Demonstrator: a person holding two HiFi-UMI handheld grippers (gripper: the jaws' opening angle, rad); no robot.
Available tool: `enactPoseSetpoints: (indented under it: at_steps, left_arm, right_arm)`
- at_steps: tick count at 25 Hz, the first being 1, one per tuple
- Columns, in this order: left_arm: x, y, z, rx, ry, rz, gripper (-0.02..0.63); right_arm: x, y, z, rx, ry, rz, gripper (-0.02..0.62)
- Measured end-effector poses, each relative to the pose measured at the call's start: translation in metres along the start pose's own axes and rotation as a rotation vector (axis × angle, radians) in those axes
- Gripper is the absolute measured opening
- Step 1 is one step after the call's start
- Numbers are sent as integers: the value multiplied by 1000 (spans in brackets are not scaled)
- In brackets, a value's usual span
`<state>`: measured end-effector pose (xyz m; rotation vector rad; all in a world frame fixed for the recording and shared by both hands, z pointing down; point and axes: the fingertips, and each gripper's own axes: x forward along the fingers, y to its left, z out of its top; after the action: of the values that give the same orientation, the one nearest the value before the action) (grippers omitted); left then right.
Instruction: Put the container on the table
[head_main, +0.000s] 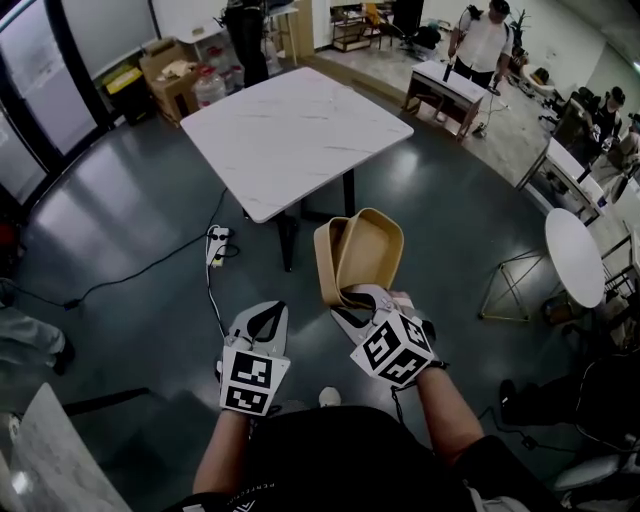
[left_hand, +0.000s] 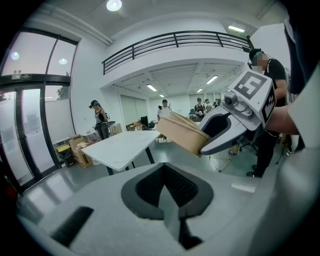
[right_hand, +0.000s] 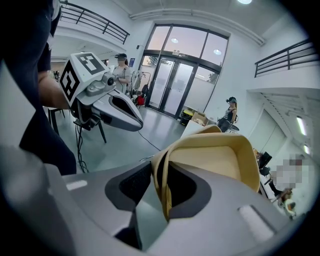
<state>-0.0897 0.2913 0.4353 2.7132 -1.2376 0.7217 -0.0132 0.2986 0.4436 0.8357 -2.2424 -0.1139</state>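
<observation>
Carrying the tan container (head_main: 362, 250) pinched by its near wall in the right gripper (head_main: 358, 296), the person holds it in the air short of the far white table (head_main: 290, 130); left gripper (head_main: 268, 312) closed, empty; set-down judged still to do.

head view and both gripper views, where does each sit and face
Head view: on the head, looking steeply down at table, left gripper, right gripper, forearms.
Left gripper view: rides that gripper, along its shut fingers toward the table.
Right gripper view: rides that gripper, along its fingers clamping the container.
All share the container.
</observation>
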Motion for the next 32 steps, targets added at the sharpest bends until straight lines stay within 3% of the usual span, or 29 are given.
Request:
enactPoseSetpoints:
  at_steps: [16,32]
  left_arm:
    - [35,0,5,-29,18,-7,-8]
    - [115,69,20,-51,49,-65,-6]
  right_arm:
    - [2,-24,-22,4,24,10,103]
    - [75,-101,-11,33,76,27,104]
